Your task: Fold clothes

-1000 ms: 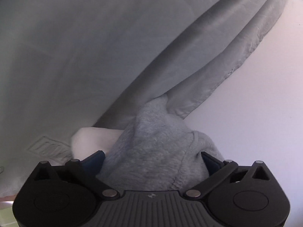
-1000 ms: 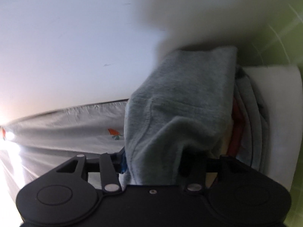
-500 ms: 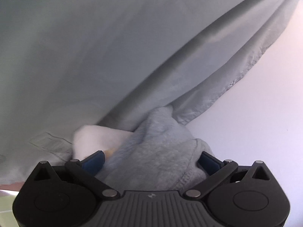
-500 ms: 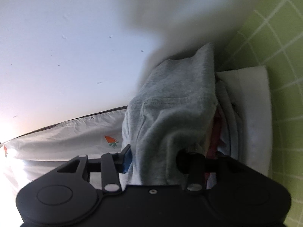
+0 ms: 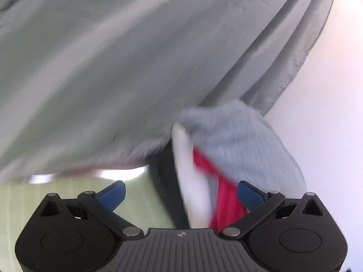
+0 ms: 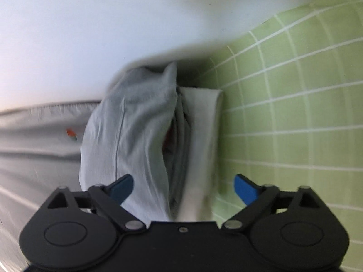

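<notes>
A wide sheet of smooth pale-grey fabric [image 5: 127, 68], draped in long soft pleats and blurred, fills most of the left wrist view. In the right wrist view a green cloth with a white grid [image 6: 295, 113] spreads flat at the right, and a pale sheet with a small orange print [image 6: 40, 131] lies at the left.

Between them sits the folded stack of clothes [image 6: 145, 140]: a thick, fleecy grey layer on one side, thinner grey folds, a sliver of red, and a smooth white layer [image 6: 204, 136] against the green cloth.

The right gripper [image 6: 183, 187] has its blue fingers spread wide, straddling the stack's near end without pinching it. The left gripper [image 5: 181, 195] is likewise released, the stack's white, red [image 5: 222, 195] and grey edges lying by its one finger.
</notes>
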A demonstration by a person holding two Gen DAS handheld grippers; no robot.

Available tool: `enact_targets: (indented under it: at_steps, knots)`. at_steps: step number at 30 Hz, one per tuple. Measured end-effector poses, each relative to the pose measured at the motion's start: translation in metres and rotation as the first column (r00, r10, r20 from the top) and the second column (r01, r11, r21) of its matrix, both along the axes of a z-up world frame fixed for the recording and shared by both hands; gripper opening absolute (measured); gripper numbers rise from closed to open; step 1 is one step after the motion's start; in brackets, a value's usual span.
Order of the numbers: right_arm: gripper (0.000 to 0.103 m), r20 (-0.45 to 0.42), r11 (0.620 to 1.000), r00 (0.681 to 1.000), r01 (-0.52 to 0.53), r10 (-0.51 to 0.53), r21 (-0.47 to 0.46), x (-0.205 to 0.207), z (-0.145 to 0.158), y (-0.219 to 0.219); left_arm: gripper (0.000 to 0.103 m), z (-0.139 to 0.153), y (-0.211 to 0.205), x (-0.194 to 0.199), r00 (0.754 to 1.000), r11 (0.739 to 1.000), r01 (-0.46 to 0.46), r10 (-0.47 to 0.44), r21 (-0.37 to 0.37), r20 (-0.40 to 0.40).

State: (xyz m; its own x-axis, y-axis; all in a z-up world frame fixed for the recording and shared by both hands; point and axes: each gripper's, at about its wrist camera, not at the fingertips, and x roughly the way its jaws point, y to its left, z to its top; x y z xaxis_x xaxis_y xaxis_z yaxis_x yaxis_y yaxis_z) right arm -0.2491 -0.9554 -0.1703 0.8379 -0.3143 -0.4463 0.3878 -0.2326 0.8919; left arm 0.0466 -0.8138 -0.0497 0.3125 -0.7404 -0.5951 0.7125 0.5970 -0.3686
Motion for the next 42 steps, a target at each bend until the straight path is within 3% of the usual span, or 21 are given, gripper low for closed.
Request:
enact_targets:
  at_steps: [3,6,8,11,17,21,27,30,35,42]
  knots:
    - [0.103,-0.074,0.995,0.995,-0.069,0.063,-0.078,-0.012,0.020,0.022,0.103,0.002,0.030,-0.026,0.998,0.999,-0.033,0.032,0.018,0.062]
    - [0.103,-0.218,0.958,0.963,-0.202,0.157,-0.203,-0.021,0.043,0.054,0.103,0.009,0.085,-0.067,0.991,0.999,-0.033,0.029,0.027,0.134]
    - [0.103,-0.338,0.904,0.922,-0.297,0.189,-0.306,-0.028,0.060,0.075,0.103,0.018,0.129,-0.097,0.990,0.998,-0.052,0.046,0.044,0.135]
    - [0.103,-0.476,0.809,0.855,-0.422,0.206,-0.409,-0.046,0.083,0.109,0.103,0.021,0.162,-0.137,0.987,0.994,-0.073,0.062,0.075,0.145]
    - [0.103,-0.625,0.644,0.755,-0.581,0.198,-0.498,-0.081,0.097,0.178,0.103,0.021,0.207,-0.199,0.990,0.995,-0.044,0.031,0.094,0.135]
    - [0.103,-0.687,0.576,0.703,-0.644,0.185,-0.503,-0.091,0.108,0.208,0.103,0.024,0.226,-0.221,0.984,0.993,-0.029,0.008,0.115,0.178]
    - [0.103,-0.751,0.489,0.651,-0.694,0.111,-0.529,-0.121,0.121,0.253,0.103,0.019,0.254,-0.252,0.979,0.989,0.008,-0.038,0.147,0.202]
    - [0.103,-0.765,0.443,0.640,-0.706,0.068,-0.552,-0.133,0.128,0.277,0.103,0.016,0.268,-0.268,0.976,0.986,0.030,-0.064,0.161,0.207]
    - [0.103,-0.780,0.410,0.624,-0.724,0.047,-0.555,-0.152,0.130,0.297,0.103,0.011,0.292,-0.294,0.971,0.980,0.066,-0.106,0.186,0.215]
    - [0.103,-0.796,0.395,0.603,-0.743,0.043,-0.541,-0.171,0.127,0.314,0.103,0.007,0.306,-0.306,0.968,0.978,0.081,-0.123,0.190,0.218]
